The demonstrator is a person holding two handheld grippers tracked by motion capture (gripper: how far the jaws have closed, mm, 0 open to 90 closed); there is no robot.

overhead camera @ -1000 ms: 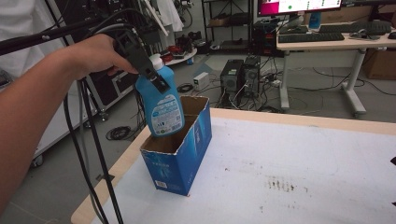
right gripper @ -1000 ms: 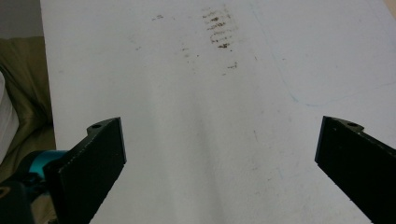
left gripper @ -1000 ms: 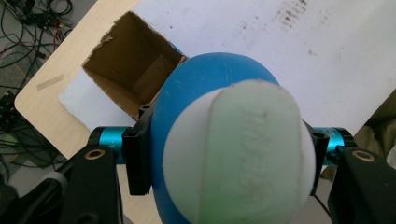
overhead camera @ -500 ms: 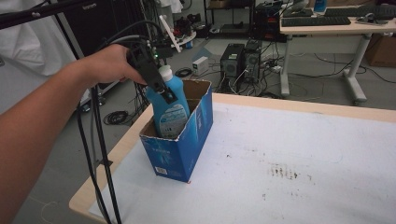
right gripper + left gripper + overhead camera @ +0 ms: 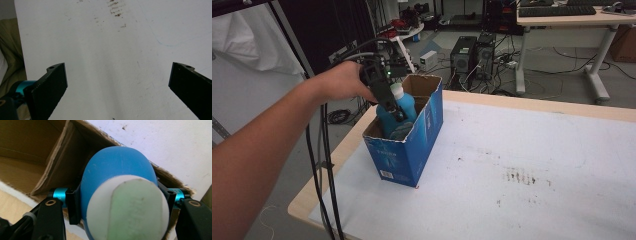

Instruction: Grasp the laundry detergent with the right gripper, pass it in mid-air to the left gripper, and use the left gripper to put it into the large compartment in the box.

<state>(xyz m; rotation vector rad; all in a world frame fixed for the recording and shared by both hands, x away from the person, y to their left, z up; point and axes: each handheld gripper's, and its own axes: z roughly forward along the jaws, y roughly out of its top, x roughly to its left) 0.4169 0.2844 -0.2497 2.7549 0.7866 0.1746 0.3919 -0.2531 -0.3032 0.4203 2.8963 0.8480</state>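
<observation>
Gripping blue bottle (image 5: 399, 112) inside blue box (image 5: 412, 145).

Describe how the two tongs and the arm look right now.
Left tongs: black jaws, turquoise metal collars, a small green light, black cables trailing off. Right tongs: flat black jaws with a small hole near each tip, turquoise collar. The forearm is bare, no sleeve.

Left hand-held gripper (image 5: 398, 117) clamped — right (image 5: 117, 82) agape

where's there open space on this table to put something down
Free: the white tabletop right of the blue cardboard box, out to its right edge, and the strip in front of the box. Crowded: inside the box, where the left claw holds the blue plastic bottle.
</observation>
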